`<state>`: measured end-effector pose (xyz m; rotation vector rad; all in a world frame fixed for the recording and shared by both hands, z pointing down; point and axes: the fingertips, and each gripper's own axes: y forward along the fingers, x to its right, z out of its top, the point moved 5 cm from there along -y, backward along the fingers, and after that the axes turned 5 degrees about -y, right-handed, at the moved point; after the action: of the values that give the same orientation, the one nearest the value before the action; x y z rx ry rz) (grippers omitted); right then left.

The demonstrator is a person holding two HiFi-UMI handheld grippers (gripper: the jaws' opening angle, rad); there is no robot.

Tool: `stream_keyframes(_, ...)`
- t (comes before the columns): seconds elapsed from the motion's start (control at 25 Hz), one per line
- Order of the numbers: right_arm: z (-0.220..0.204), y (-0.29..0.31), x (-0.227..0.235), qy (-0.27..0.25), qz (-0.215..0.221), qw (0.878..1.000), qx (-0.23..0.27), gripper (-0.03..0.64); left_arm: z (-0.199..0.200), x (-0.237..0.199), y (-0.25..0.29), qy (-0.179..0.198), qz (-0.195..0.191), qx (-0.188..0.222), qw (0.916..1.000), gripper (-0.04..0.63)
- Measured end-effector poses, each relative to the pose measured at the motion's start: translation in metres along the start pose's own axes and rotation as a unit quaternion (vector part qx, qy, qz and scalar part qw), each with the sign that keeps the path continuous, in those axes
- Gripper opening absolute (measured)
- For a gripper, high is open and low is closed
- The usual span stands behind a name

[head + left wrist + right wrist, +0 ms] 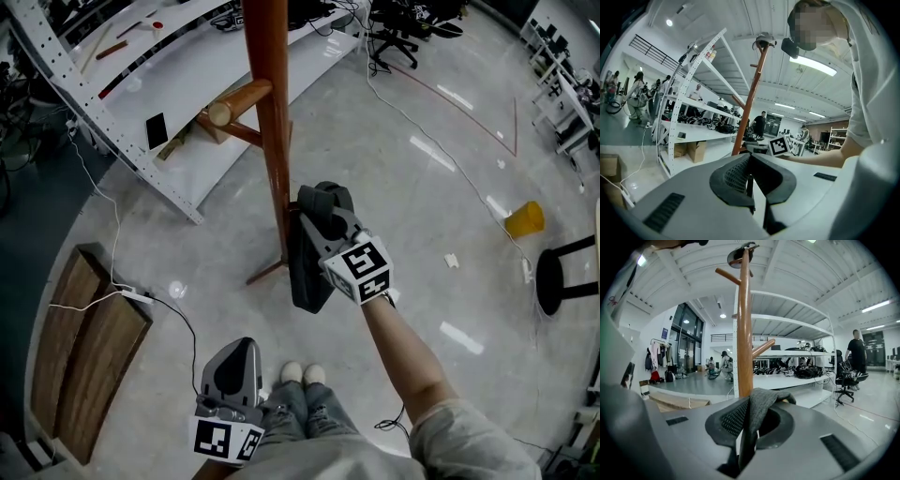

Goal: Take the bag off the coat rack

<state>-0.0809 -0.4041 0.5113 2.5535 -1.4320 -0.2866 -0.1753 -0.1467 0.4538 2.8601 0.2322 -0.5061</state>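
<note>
Two grippers, one bag, one coat rack. Left gripper (pixel 751 186), low beside the person's legs: jaws together, nothing between them. Right gripper (pixel 749 420), at arm's length: jaws closed on a grey woven strap (pixel 761 401) that folds over their tips. Beneath this gripper hangs the dark, flat, soft-sided bag (pixel 307 272), its contents unseen, against the pole. Just beyond the gripper rises the smooth, round, reddish wooden coat rack (pixel 272 141) with an angled peg (pixel 239 98), on a glossy pale floor (pixel 422 187).
</note>
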Motion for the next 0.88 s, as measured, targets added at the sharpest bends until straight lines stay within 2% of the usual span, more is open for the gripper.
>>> stream_keyframes(0.16, 0.008, -0.028, 0.013, 0.016, -0.021, 1.0, 0.016, 0.037, 0.003, 0.007, -0.001, 0.002, -0.012, 0.005, 0.9999, 0.018)
stream_keyframes(0.44, 0.042, -0.083, 0.009, 0.017, -0.043, 0.997, 0.067, 0.037, 0.014, 0.024, -0.001, 0.018, -0.037, 0.018, 0.999, 0.018)
stream_keyframes(0.72, 0.088, -0.147, -0.011, 0.022, -0.063, 0.99, 0.125, 0.037, 0.032, 0.049, -0.003, 0.04, -0.075, 0.038, 0.9957, 0.018)
stream_keyframes(0.88, 0.117, -0.18, -0.029, 0.002, -0.061, 0.987, 0.147, 0.037, 0.045, 0.062, -0.002, 0.038, -0.092, 0.049, 0.9938, 0.018)
